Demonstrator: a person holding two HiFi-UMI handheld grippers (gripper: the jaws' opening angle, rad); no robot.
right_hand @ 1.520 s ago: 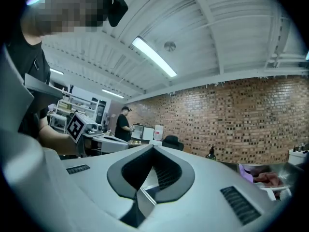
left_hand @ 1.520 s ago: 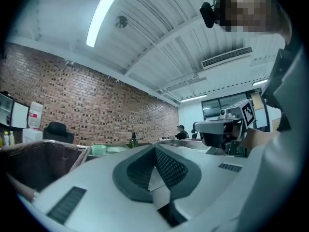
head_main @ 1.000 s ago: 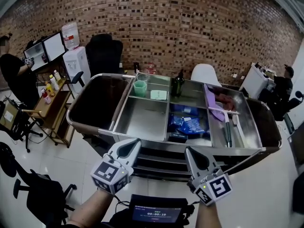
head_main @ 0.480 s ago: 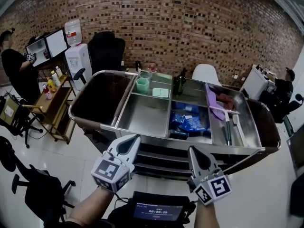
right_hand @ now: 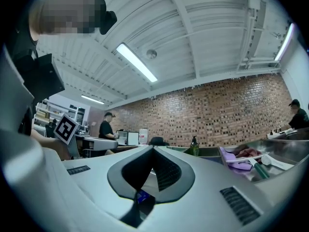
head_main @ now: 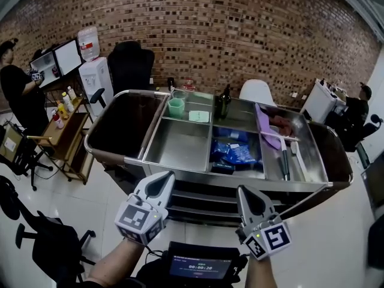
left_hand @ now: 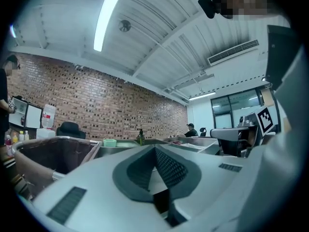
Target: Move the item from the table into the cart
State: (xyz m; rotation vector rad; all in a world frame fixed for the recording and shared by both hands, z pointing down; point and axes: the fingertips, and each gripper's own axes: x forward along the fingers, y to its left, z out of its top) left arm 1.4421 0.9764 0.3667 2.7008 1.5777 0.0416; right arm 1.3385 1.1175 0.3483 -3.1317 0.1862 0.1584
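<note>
A steel cart (head_main: 216, 180) stands in front of me, its top split into several bins. In them are a green cup (head_main: 176, 107), a dark bottle (head_main: 224, 104), blue packets (head_main: 234, 153), a purple cloth (head_main: 267, 131) and long tools (head_main: 283, 161). My left gripper (head_main: 170, 175) hovers just short of the cart's near rim, its jaws shut and empty. My right gripper (head_main: 239, 189) hangs beside it, also shut with nothing held. The left gripper view (left_hand: 155, 147) and the right gripper view (right_hand: 153, 147) both show the jaw tips meeting. No table shows.
A dark brown tub (head_main: 120, 131) fills the cart's left end. A black office chair (head_main: 132, 65), a water dispenser (head_main: 96, 77) and a wooden trolley (head_main: 63, 128) stand at the left near a person (head_main: 18, 95). A white chair (head_main: 258, 92) and another person (head_main: 360, 110) are at the right.
The cart sits slightly further left in the head view. Both grippers stay shut and almost where they were.
</note>
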